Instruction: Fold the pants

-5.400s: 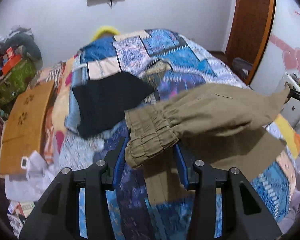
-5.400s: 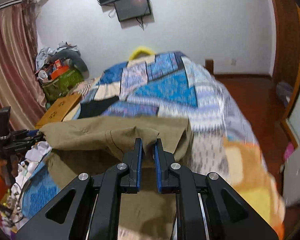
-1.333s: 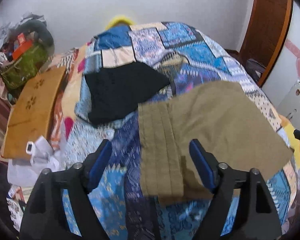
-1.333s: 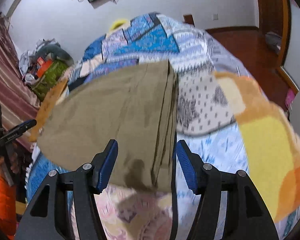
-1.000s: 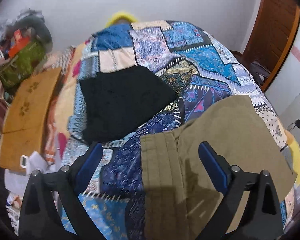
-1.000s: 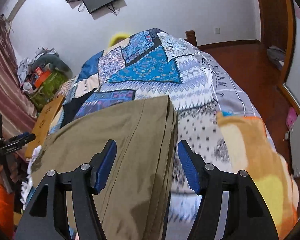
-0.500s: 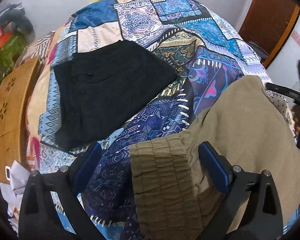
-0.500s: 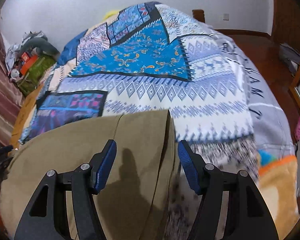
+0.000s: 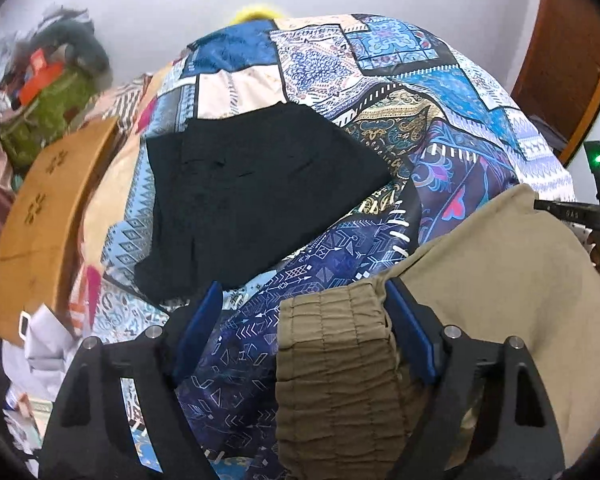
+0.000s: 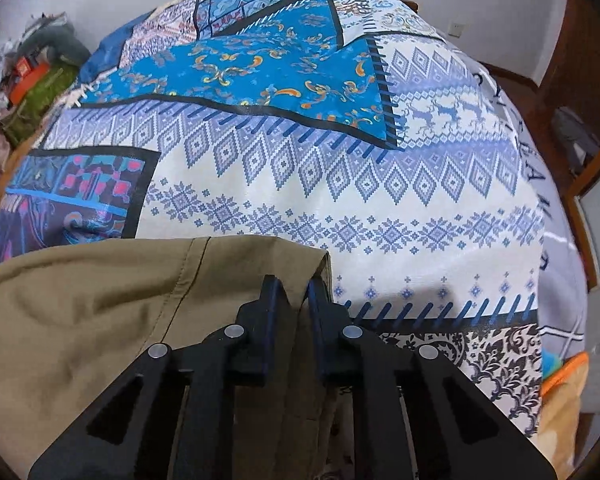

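step: next fold | pants (image 9: 480,280) folded on bed (image 10: 380,200) | left tongs (image 9: 304,304) spread wide around waistband (image 9: 332,344) | right tongs (image 10: 290,292) pinch far corner | I should close left squarely, lift both evenly.

Ahead of left tool (image 9: 302,312), bare quilt on the bed (image 9: 332,256) gives a narrow lane; black folded garment (image 9: 252,196) blocks beyond. Wooden board (image 9: 44,216) and clutter crowd bed's left edge. Ahead of right tool (image 10: 296,286), quilt looks open, prob. to the far edge.
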